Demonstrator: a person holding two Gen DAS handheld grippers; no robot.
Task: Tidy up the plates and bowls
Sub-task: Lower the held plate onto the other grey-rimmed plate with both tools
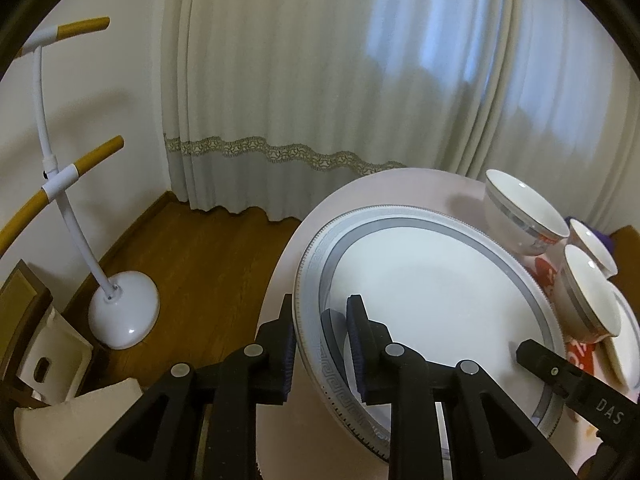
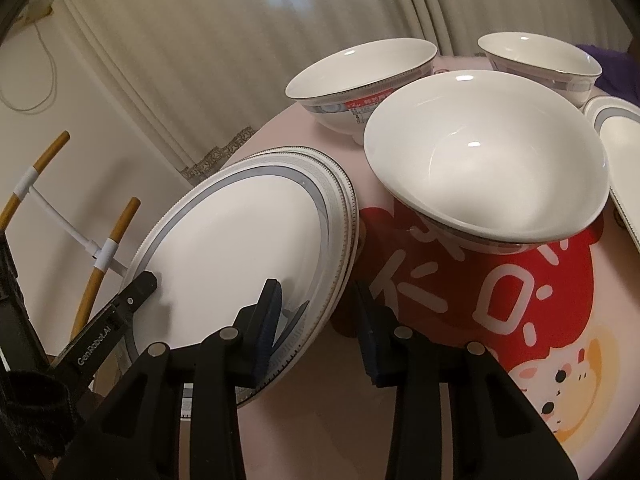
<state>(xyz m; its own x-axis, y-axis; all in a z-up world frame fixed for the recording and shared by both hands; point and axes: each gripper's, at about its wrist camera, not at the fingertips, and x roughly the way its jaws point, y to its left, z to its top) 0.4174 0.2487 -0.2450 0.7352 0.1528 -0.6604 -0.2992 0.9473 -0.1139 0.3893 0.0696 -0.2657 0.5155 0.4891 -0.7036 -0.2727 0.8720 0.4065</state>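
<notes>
A stack of white plates with grey patterned rims (image 1: 432,280) lies on the round table (image 1: 360,196); it also shows in the right wrist view (image 2: 240,236). My left gripper (image 1: 322,344) straddles the stack's near-left rim, jaws apart with a gap to the rim. My right gripper (image 2: 316,316) straddles the stack's right rim, jaws wide apart. Three white bowls stand behind: a near one (image 2: 488,168), one further back (image 2: 360,76), and a far one (image 2: 540,64). Another plate (image 2: 624,168) lies at the right edge.
The tablecloth has a red cartoon print (image 2: 500,296). A white floor stand with wooden pegs (image 1: 60,184) stands on the wood floor left of the table. Curtains (image 1: 320,80) hang behind. A cardboard box (image 1: 52,364) sits at lower left.
</notes>
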